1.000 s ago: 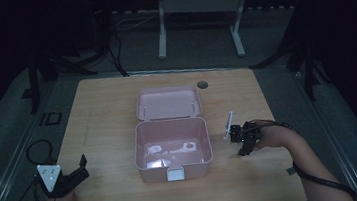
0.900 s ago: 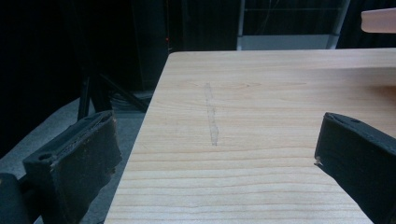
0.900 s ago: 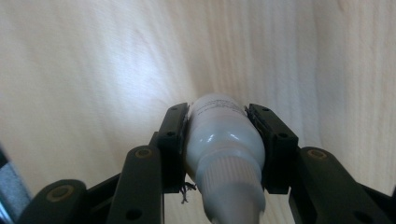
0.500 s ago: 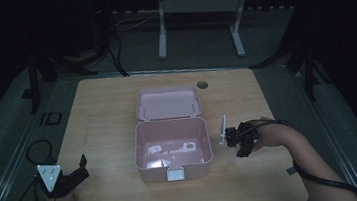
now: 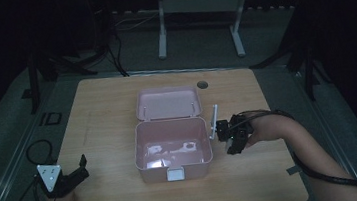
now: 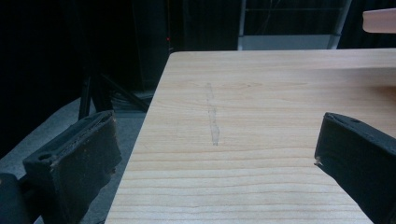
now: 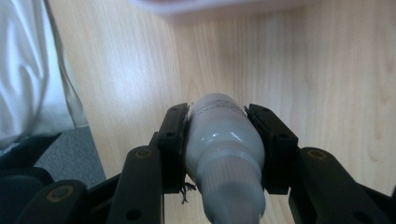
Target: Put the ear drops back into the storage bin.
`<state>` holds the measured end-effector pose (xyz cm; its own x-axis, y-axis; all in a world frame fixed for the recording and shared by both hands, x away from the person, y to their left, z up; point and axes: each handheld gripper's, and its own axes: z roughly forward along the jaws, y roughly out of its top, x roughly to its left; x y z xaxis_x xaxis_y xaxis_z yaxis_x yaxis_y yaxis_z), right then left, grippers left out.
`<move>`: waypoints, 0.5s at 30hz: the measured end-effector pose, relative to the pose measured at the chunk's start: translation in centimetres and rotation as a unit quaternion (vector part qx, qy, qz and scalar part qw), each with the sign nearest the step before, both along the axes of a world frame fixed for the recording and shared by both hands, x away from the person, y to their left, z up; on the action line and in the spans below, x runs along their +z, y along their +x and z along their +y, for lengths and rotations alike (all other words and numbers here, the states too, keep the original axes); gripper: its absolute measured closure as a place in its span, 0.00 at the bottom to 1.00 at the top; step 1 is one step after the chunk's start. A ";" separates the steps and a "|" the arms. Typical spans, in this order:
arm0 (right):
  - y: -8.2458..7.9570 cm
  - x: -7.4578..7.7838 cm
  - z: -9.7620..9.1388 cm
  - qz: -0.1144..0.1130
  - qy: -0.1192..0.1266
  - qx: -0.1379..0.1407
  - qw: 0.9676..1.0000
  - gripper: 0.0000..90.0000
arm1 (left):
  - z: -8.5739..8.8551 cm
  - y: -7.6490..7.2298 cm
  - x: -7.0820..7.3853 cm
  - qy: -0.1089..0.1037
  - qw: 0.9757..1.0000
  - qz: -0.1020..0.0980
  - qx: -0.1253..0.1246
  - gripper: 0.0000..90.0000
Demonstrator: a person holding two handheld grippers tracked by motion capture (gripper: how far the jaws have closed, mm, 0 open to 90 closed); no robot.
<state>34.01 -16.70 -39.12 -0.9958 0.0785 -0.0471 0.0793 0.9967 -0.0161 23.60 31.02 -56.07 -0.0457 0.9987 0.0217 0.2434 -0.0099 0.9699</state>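
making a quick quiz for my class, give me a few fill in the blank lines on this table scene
1. The pink box on the table has its lid ____.
2. The right gripper is shut on a small white ____.
3. The left gripper has its jaws ____, with nothing between them.
4. The right gripper sits to the ____ of the box in the high view.

Missing words: open; bottle; open; right

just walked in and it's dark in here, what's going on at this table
A person works at a wooden table with a hand-held gripper in each hand. The right hand-held gripper is shut on a small white bottle, held just to the right of an open pink box. The left hand-held gripper rests open near the table's near left corner, holding nothing.
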 end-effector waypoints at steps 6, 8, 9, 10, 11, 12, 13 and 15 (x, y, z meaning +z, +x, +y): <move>0.0 2.3 1.6 -0.004 0.010 0.008 1.000 0.66 | 0.0 0.0 0.0 0.000 1.000 0.001 -0.001 0.00; 0.0 2.8 2.2 -0.005 0.011 0.012 1.000 0.66 | 0.0 0.0 0.0 0.000 1.000 0.001 0.000 0.00; 0.0 3.1 2.5 -0.007 0.011 0.015 1.000 0.66 | 0.0 0.0 0.0 -0.001 1.000 0.001 0.000 0.00; 0.0 3.3 2.8 -0.008 0.012 0.018 1.000 0.66 | 0.0 0.0 0.0 -0.001 1.000 0.000 -0.001 0.00; 0.0 3.5 3.2 -0.008 0.014 0.021 1.000 0.66 | 0.0 0.0 0.0 -0.001 1.000 0.001 -0.001 0.00; 0.0 3.6 3.5 -0.007 0.015 0.022 1.000 0.66 | 0.0 0.0 0.0 -0.002 1.000 0.001 -0.001 0.00; -0.1 3.7 3.8 -0.008 0.014 0.027 0.999 0.66 | 0.0 0.0 0.0 -0.001 1.000 0.001 -0.002 0.00; -0.1 3.8 4.5 -0.006 0.016 0.034 0.999 0.66 | 0.0 0.0 0.0 -0.002 1.000 0.001 -0.001 0.00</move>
